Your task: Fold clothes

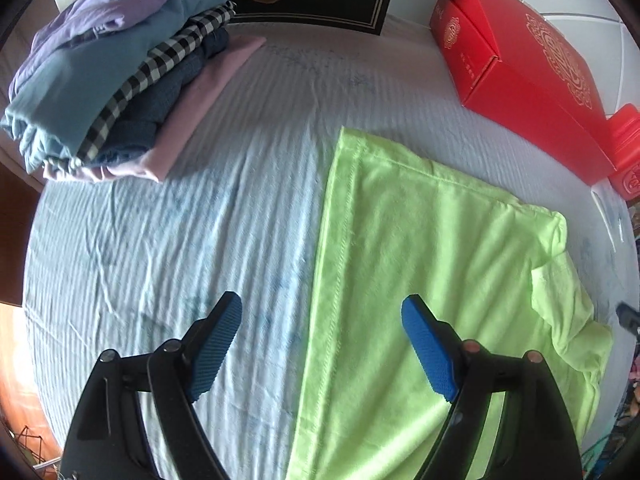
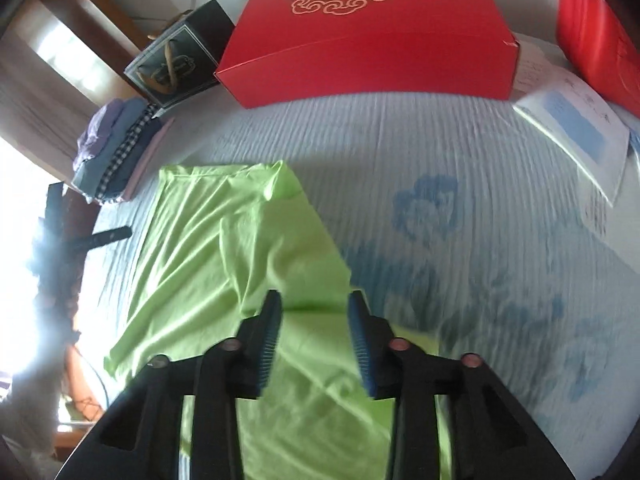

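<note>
Left gripper (image 1: 322, 312): fingers spread, empty, over shirt (image 1: 420, 280) edge | right gripper (image 2: 314, 308): parted, blurred, apparently above shirt | folded pile (image 1: 120, 80): bed's far-left corner

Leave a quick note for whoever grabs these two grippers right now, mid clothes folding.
Left gripper: open, empty, over the left hem of the lime-green shirt.
Right gripper: open, empty, above the same shirt.
The shirt lies on the bed sheet, partly folded with one sleeve tucked in.
Done: folded clothes stack at the far left.
Left: finish folding the green shirt, then probably add it to the stack.
</note>
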`<state>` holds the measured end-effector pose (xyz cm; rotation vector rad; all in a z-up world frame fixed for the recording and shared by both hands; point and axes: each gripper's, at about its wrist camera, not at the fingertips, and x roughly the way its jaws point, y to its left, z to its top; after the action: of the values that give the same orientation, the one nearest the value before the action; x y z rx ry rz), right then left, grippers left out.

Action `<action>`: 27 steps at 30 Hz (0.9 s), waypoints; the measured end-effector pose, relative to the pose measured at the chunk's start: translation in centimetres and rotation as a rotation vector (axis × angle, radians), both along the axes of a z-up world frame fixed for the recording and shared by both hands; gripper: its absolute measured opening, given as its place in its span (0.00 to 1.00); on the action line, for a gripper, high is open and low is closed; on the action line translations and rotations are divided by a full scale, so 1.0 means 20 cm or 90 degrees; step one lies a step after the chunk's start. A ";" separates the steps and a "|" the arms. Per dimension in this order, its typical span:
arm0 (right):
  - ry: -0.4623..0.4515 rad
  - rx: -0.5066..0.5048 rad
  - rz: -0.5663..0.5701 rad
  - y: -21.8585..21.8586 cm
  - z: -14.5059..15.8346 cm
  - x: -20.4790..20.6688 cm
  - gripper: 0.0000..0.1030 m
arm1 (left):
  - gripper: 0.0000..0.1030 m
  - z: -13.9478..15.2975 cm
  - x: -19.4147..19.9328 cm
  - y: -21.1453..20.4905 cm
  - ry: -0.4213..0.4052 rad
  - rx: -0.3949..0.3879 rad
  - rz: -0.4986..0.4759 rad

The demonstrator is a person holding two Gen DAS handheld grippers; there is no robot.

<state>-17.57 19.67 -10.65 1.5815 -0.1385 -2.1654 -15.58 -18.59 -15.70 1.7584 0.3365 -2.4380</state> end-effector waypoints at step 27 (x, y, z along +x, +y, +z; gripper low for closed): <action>0.082 0.111 -0.094 0.31 0.05 -0.60 0.05 | 0.80 -0.14 0.05 0.17 -0.027 -0.048 -0.032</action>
<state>-29.61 25.77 -9.75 1.5619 -0.0260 -2.4447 -14.65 -15.12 -18.44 1.8057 0.1950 -2.4088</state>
